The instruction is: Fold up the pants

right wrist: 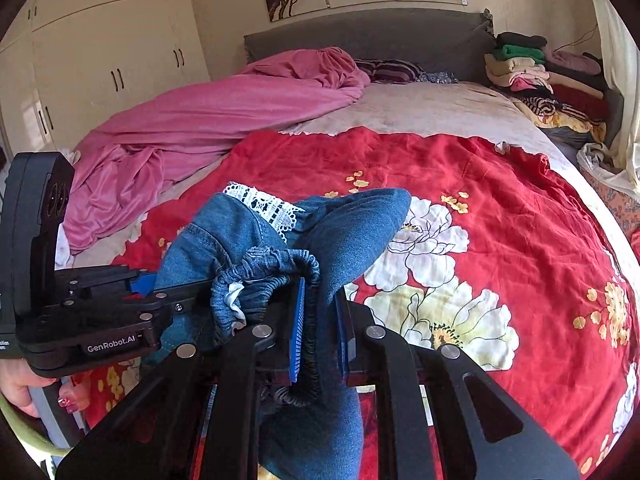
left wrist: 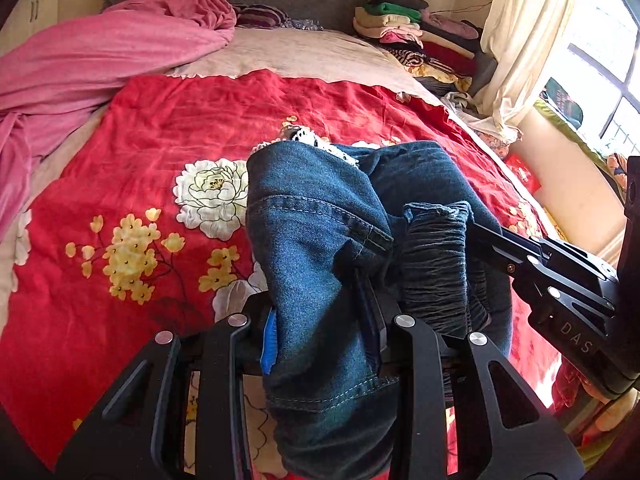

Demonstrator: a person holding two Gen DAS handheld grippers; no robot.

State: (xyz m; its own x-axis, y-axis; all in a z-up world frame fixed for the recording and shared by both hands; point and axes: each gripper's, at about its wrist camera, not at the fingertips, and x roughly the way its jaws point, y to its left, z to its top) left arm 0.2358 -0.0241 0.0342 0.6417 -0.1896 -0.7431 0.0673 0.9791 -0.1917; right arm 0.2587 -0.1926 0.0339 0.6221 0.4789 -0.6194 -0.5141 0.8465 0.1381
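A: Left wrist view first. What's hard to read?

B: The jeans (left wrist: 320, 248) fill the middle. They hang bunched above the red floral bedspread (left wrist: 132, 152), nearer its foot edge than the headboard. The left gripper (left wrist: 320, 340) is clamped on a fold of denim, but the cloth covers most of both fingers; only a strip of the blue pad (left wrist: 269, 344) shows on one side.

A: And the other tool?

B: The right gripper (left wrist: 476, 232) reaches in from the right edge of the frame. Its tips vanish into the gathered elastic waistband (left wrist: 436, 264), so it looks closed on that band. Its body is cut off by the frame.

A: Anything else half seen?

B: White lace trim (left wrist: 316, 142) peeks out behind the denim. A stack of folded clothes (left wrist: 416, 36) sits at the bed's far right corner, partly behind a curtain (left wrist: 520, 40).

A: Now the right wrist view.

B: The right gripper (right wrist: 320, 328) pinches the waistband (right wrist: 276, 268) and denim between its blue pads (right wrist: 298, 332). The jeans (right wrist: 352, 232) droop below the frame edge, so their length is hidden. The left gripper (right wrist: 188, 300) comes in from the left edge; its tips are buried in denim. A pink blanket (right wrist: 224, 112) lies along the bed's left edge.
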